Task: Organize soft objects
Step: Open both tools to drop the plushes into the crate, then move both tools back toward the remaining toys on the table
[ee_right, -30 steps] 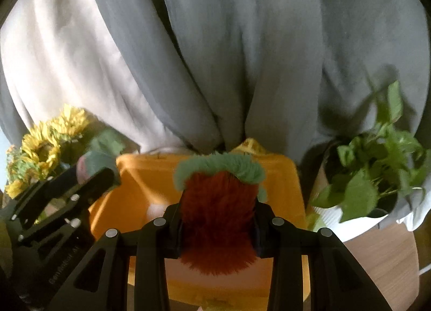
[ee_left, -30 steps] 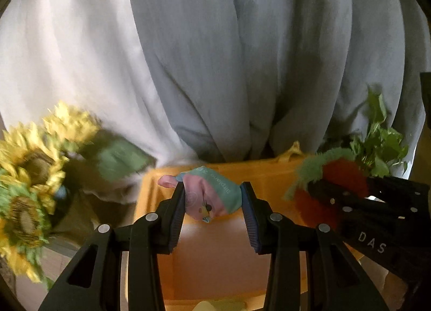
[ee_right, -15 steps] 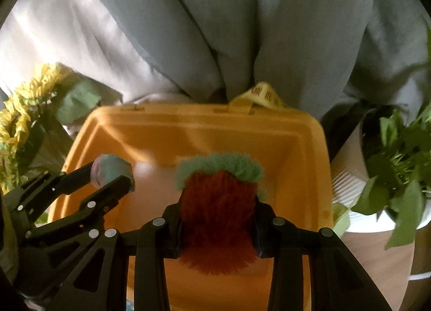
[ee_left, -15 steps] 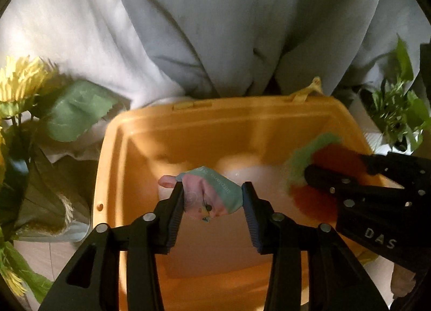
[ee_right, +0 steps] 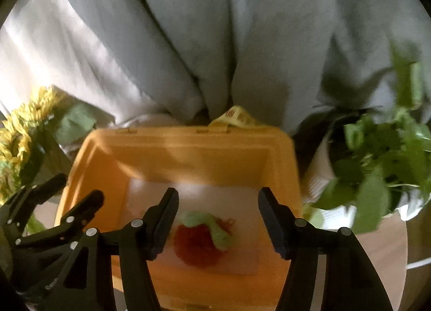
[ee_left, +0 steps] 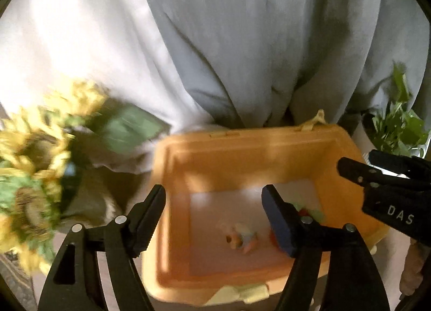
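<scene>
Your left gripper point(ee_left: 212, 211) and right gripper point(ee_right: 218, 211) have just been opening, and now both stand spread wide with nothing between the jaws. The fuzzy red toy with a green top point(ee_right: 200, 241) and the small pink and blue toy point(ee_left: 242, 238) lie on the floor of the orange bin point(ee_right: 186, 144). If you dip down now, you could bump the bin's wall and tip it.

Both grippers are matte black plastic. The left gripper point(ee_left: 212, 203) has two tapered fingers point(ee_left: 277, 219) with ribbed dark-blue pads and silver round-head screws at the pivots. The right gripper point(ee_right: 218, 206) is built identically. In the left wrist view, white lettering "DAS" marks the right gripper's body.
</scene>
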